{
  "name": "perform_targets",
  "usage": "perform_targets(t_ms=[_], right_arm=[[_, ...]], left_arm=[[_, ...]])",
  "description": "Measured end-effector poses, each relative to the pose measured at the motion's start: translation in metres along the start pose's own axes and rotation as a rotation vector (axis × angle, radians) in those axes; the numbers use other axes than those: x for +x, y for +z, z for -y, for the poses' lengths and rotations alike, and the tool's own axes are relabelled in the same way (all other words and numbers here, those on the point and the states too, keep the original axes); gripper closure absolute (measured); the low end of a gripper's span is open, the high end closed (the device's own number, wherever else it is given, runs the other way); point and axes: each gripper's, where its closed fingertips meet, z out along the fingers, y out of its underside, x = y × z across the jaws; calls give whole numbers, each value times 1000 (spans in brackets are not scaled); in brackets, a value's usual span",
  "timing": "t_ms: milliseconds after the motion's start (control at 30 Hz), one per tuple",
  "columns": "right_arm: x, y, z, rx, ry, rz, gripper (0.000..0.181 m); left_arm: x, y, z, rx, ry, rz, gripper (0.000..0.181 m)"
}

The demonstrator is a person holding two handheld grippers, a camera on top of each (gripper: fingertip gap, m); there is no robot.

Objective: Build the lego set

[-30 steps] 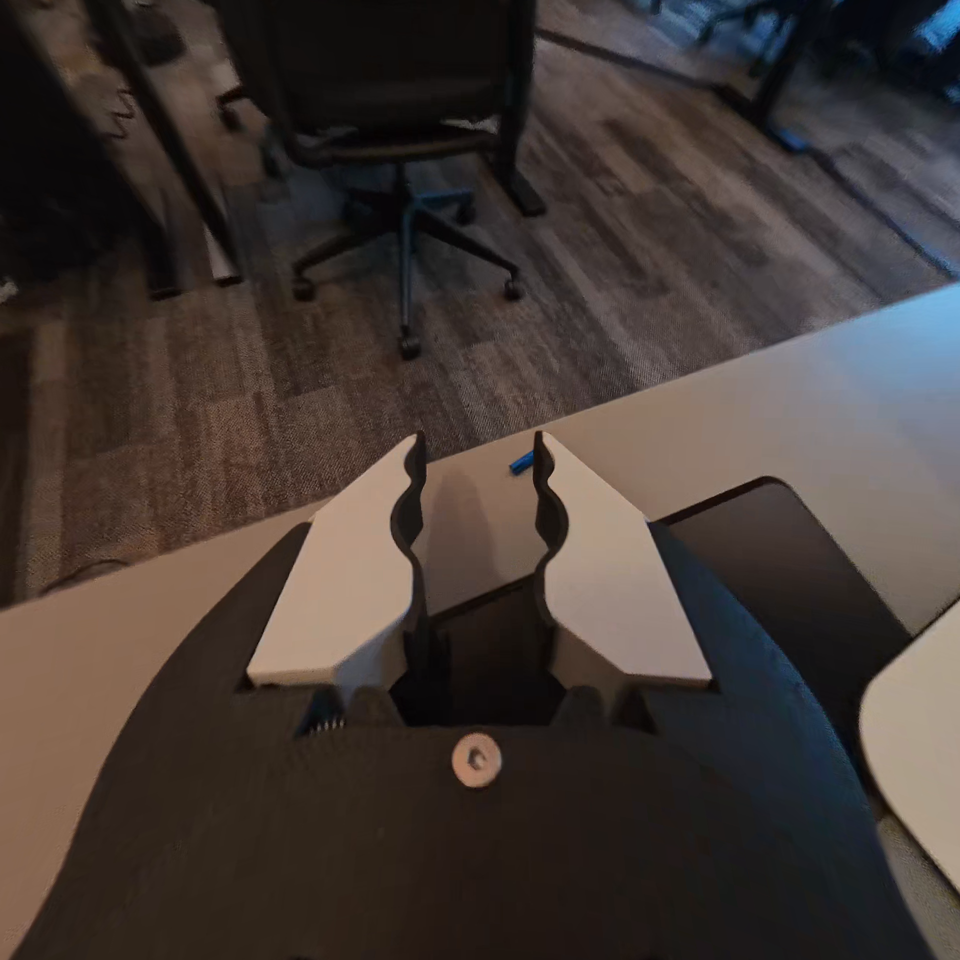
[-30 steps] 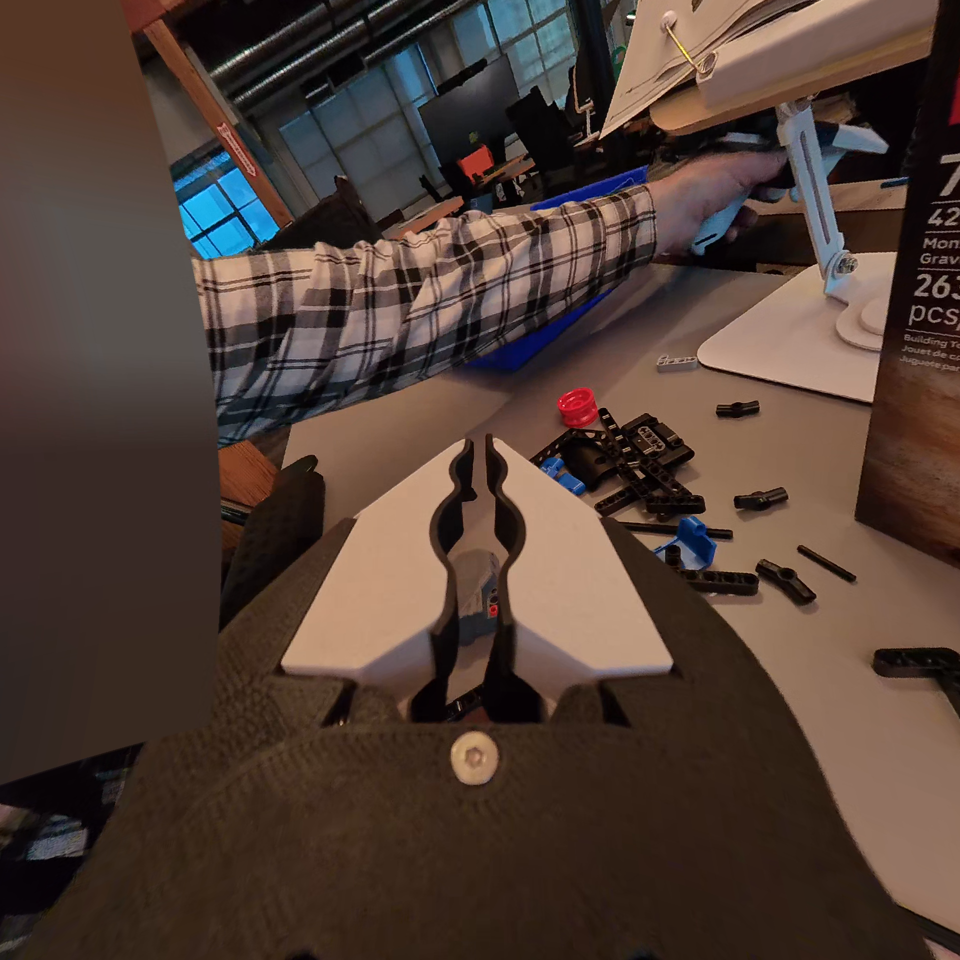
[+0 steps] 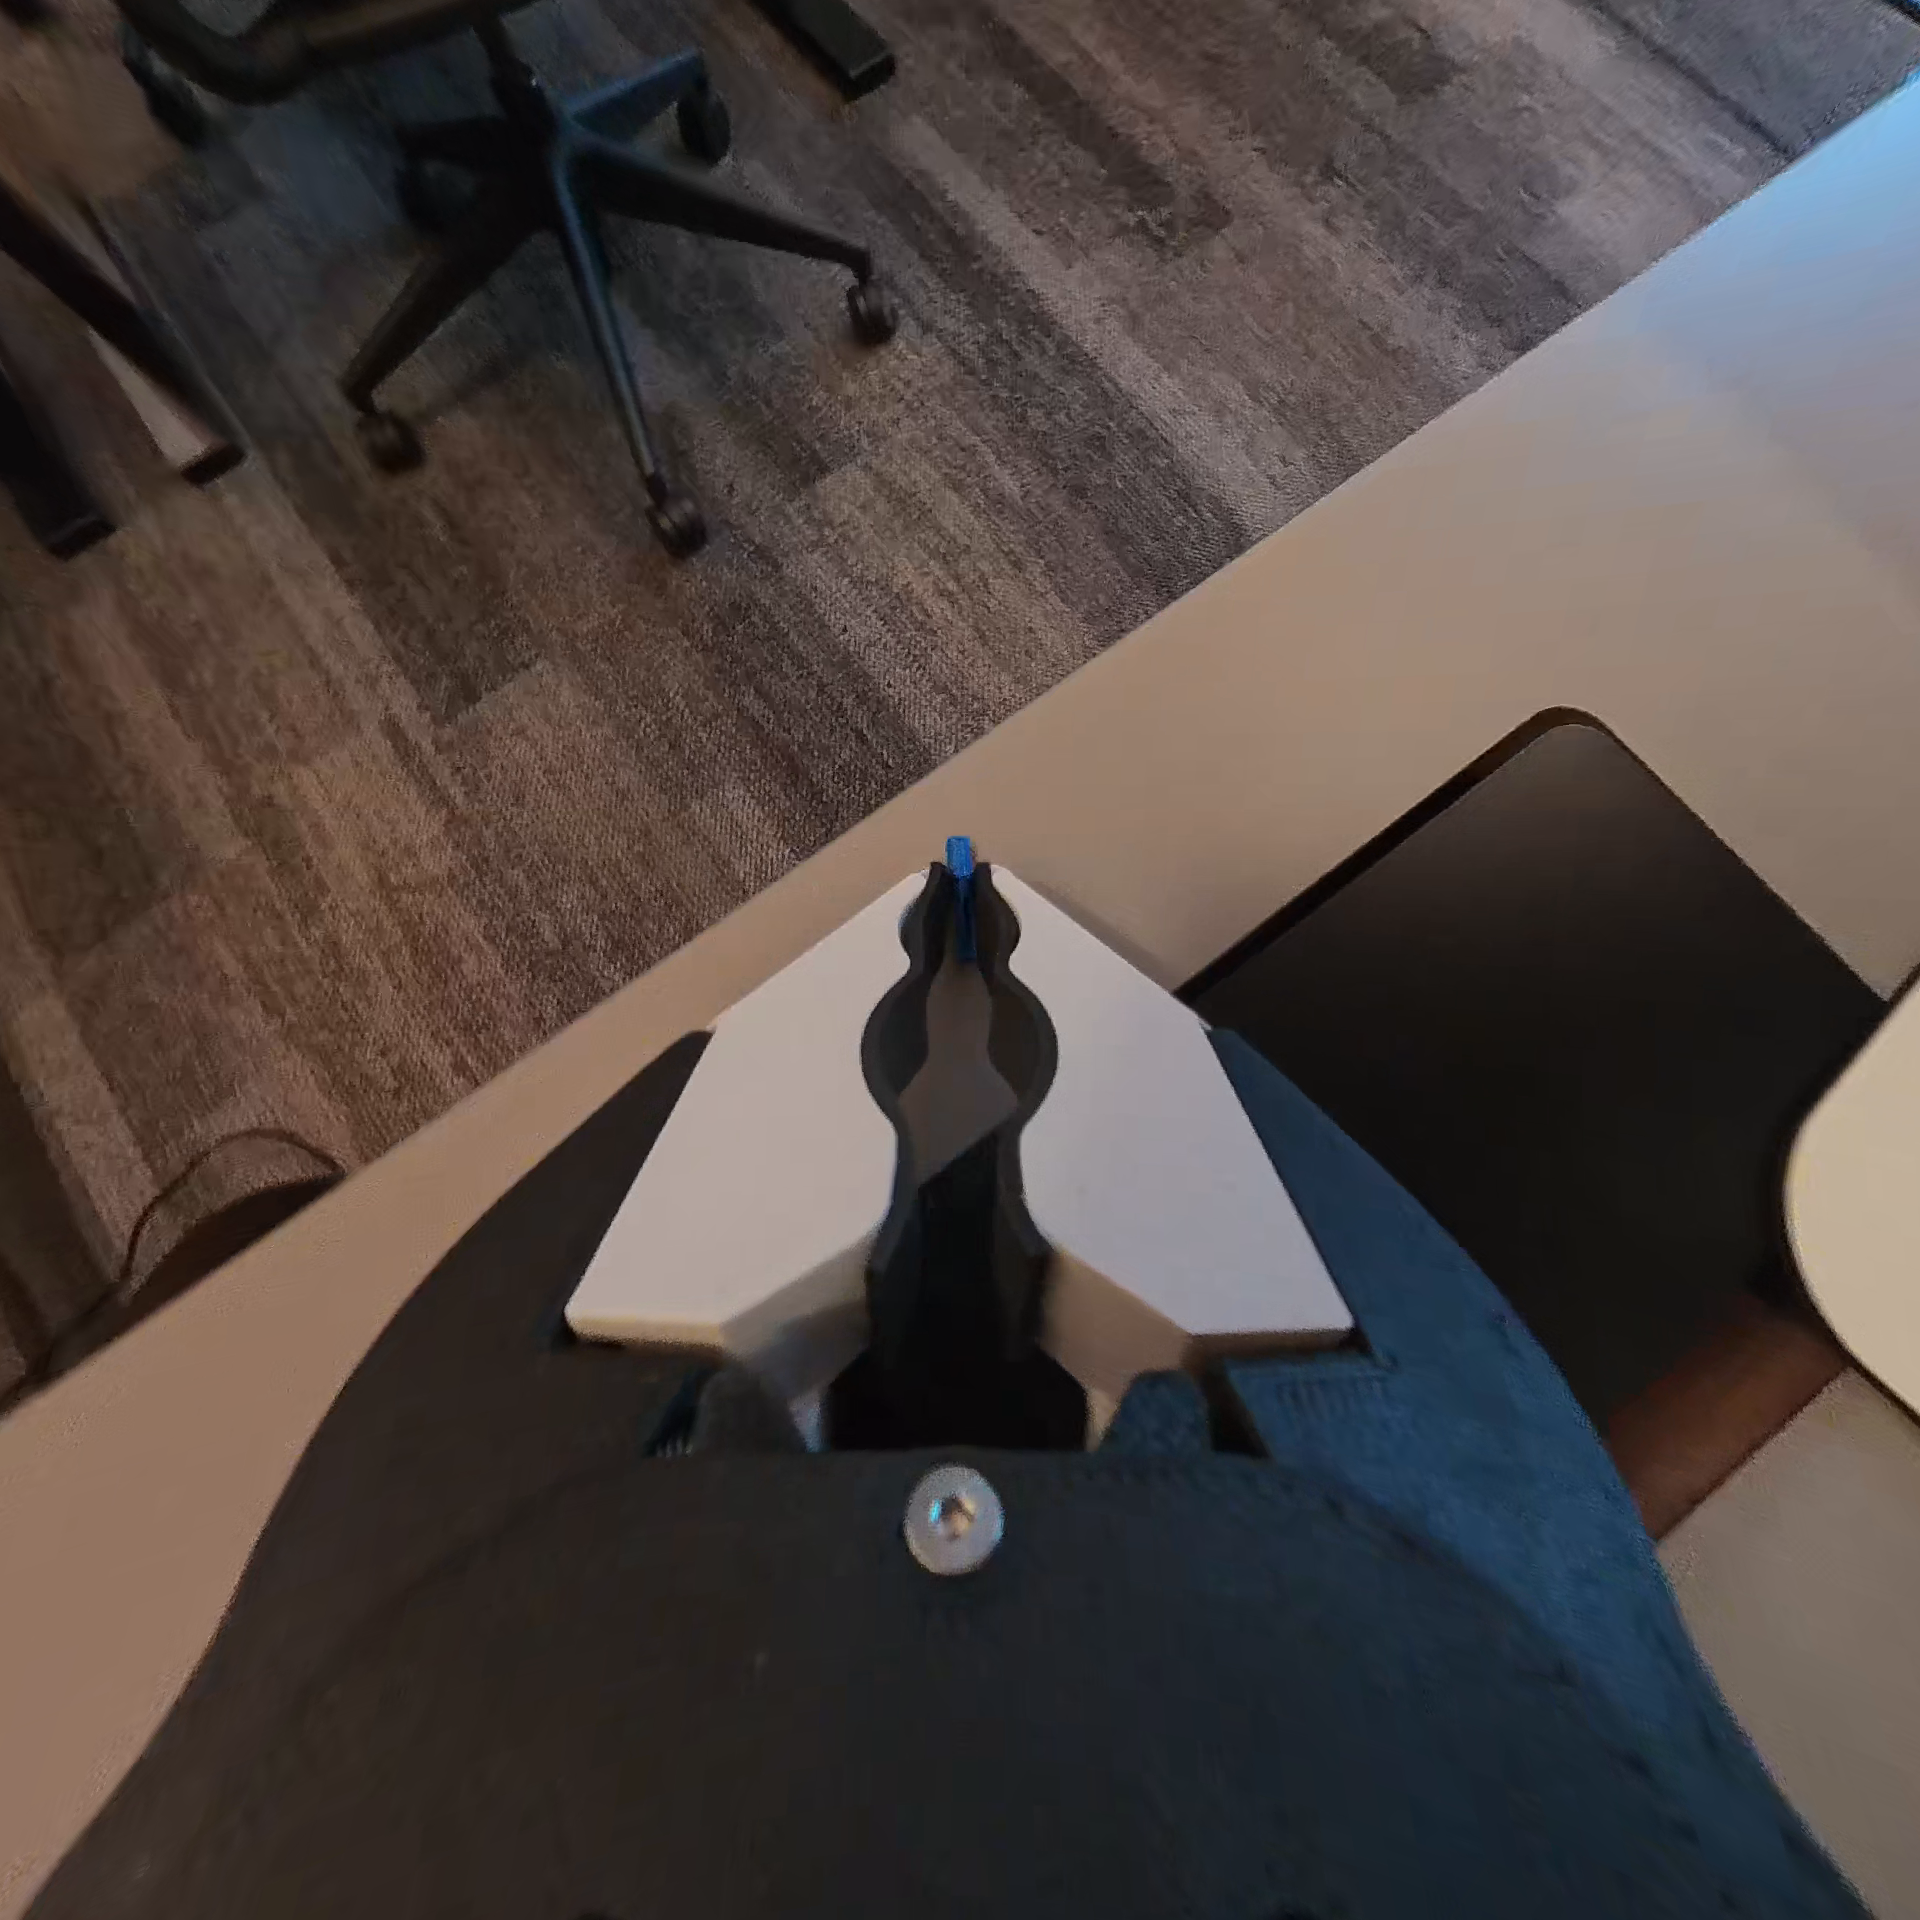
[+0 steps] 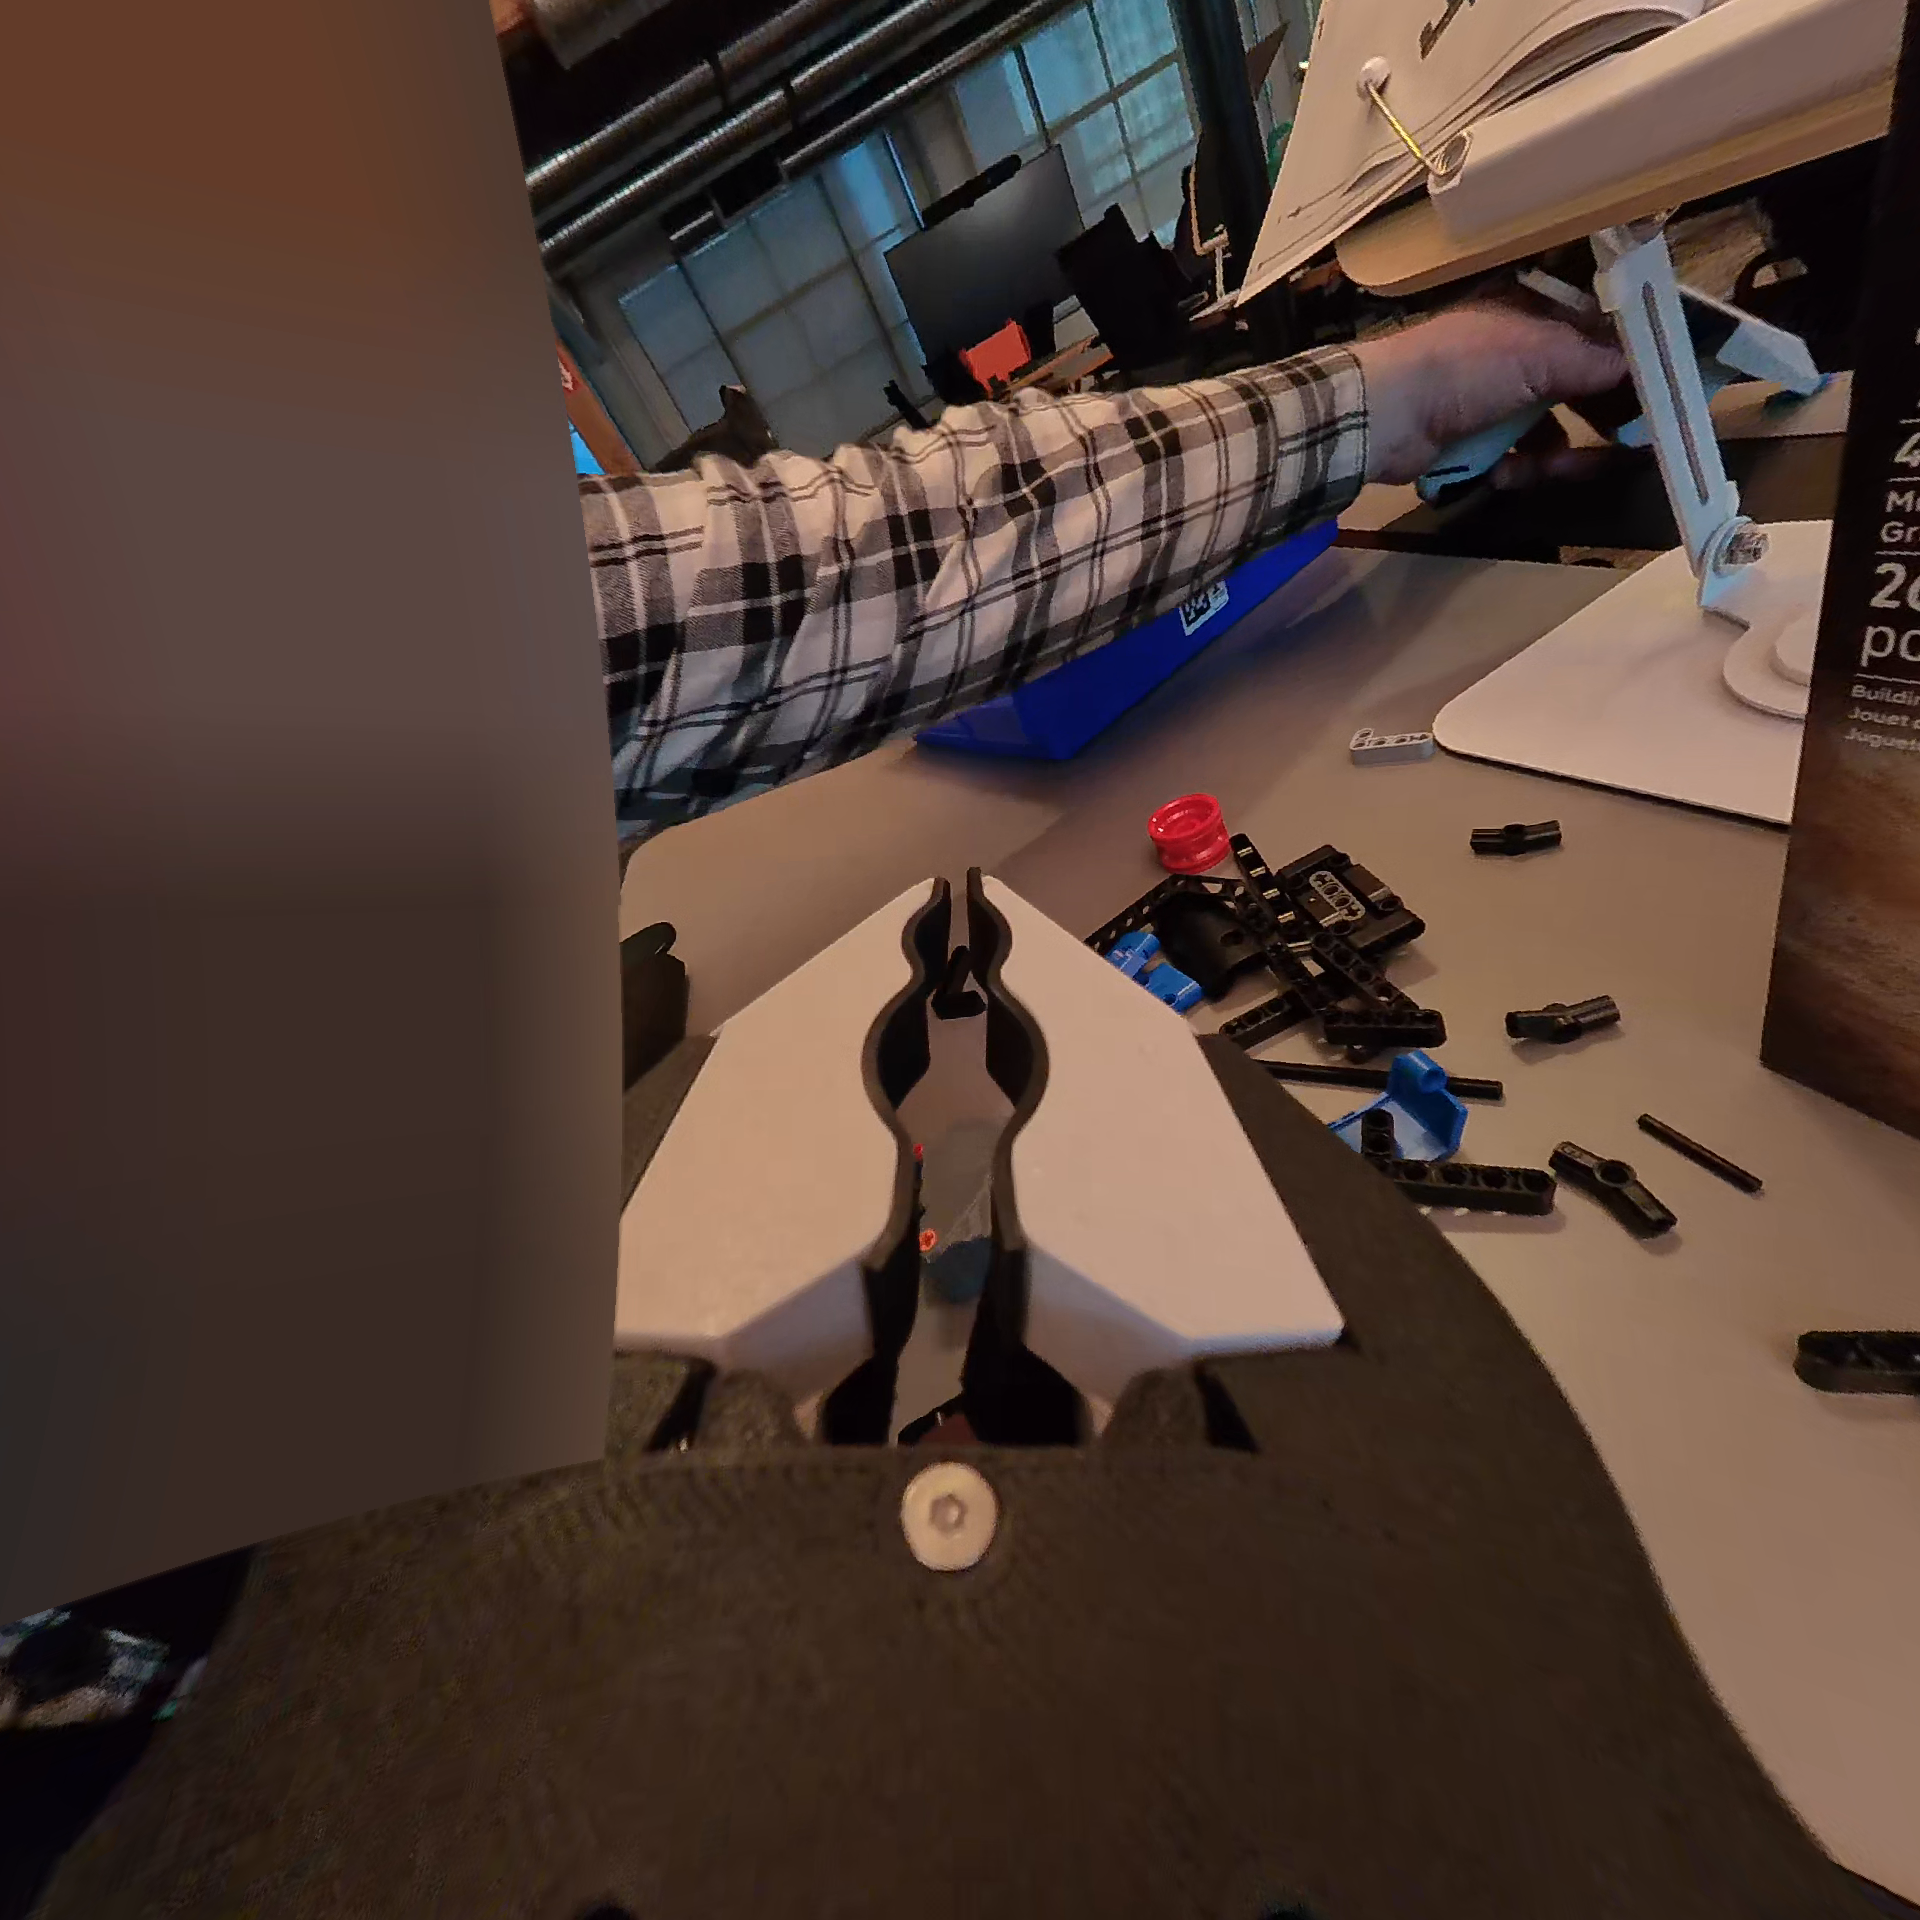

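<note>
My left gripper (image 3: 958, 881) is shut on a small blue pin (image 3: 958, 854) at its very tips, just above the grey table (image 3: 1299, 665) near its edge. My right gripper (image 4: 958, 883) is nearly shut over the table. A small grey lego piece (image 4: 961, 1195) with red marks sits deep between its fingers, and a small black part (image 4: 956, 992) shows near the tips. To its right lie a black lego assembly (image 4: 1299, 935), a red wheel (image 4: 1190, 831), blue pieces (image 4: 1413, 1107) and several loose black connectors (image 4: 1558, 1018).
A person's plaid sleeve (image 4: 935, 582) reaches across the table above a blue bin (image 4: 1122, 675). A white book stand (image 4: 1621, 707) and the dark set box (image 4: 1860, 623) stand at the right. A black mat (image 3: 1558, 987) lies by my left gripper. An office chair (image 3: 582, 208) stands on the floor beyond.
My left gripper, open a second ago with the blue pin lying ahead on the table, has moved forward and shut on the pin. My right gripper has stayed nearly shut and shifted slightly.
</note>
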Motion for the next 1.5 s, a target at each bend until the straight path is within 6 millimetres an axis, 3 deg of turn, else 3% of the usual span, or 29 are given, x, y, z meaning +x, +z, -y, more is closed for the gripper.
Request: perform_targets(t_ms=[33, 267, 400, 600, 800, 967, 1167, 1300, 1500], right_arm=[[0, 0, 0, -3, -2, -2, 180], [2, 2, 0, -8, -14, -17, 181], [2, 4, 0, -8, -25, -30, 181], [2, 4, 1, -11, -50, -52, 180], [2, 6, -3, -51, -137, -105, 179], [-5, 13, -3, -63, -228, -134, 174], [-24, 27, 4, -78, -393, -152, 168], [-24, 33, 4, -125, -525, -203, 164], [-45, 42, 8, -130, -651, -150, 166]], left_arm=[[-1, -4, -3, -4, -27, 14, 179], [-10, -48, -20, 46, -305, 212, 179], [5, -76, -36, 93, -428, 264, 179], [74, -107, -68, 33, -441, 272, 179], [170, -138, -90, 52, -411, 154, 179], [252, -190, -85, 183, -346, -57, 179], [379, -271, -78, 398, -64, -503, 179], [420, -307, -89, 455, 43, -663, 179], [439, -322, -100, 448, 106, -785, 179]])
